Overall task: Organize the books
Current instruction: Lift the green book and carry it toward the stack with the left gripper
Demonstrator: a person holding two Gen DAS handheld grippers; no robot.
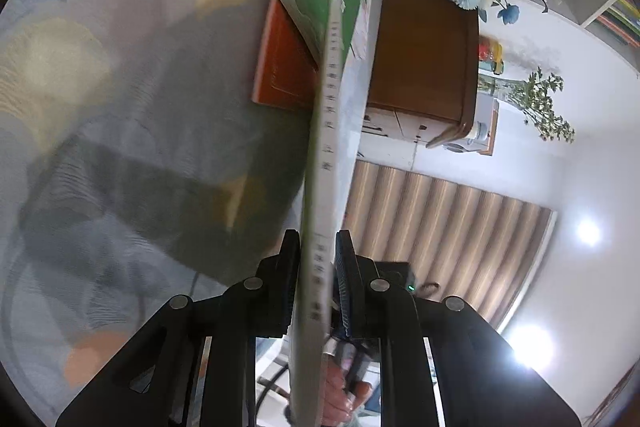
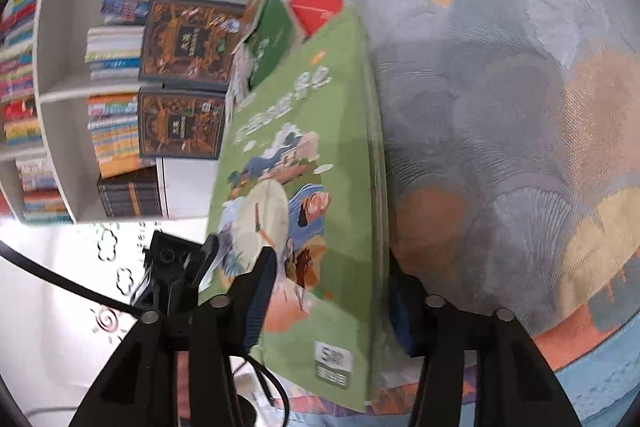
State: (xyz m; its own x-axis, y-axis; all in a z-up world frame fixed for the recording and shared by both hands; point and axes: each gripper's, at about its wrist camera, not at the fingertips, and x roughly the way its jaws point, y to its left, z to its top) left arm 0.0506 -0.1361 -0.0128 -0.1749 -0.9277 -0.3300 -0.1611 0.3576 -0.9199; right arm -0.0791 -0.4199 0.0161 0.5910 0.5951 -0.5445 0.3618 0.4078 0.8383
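Patterned cloth (image 2: 520,107) covers the table beneath both tongs. Left tongs (image 1: 316,267) are clenched on the spine edge of a light green book (image 1: 326,131), which runs straight ahead of them. Right tongs (image 2: 332,291) grasp the same book (image 2: 312,187) by its cover. Beyond their tips lie a dark green book (image 2: 272,35) and a red book (image 2: 318,11), near a bookshelf (image 2: 60,75).

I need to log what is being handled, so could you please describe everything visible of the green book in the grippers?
The green book is a thin paperback with an illustrated cover, white title lettering and a pale spine with printed characters. It is lifted above the patterned cloth, with the left gripper and right gripper both shut on it.
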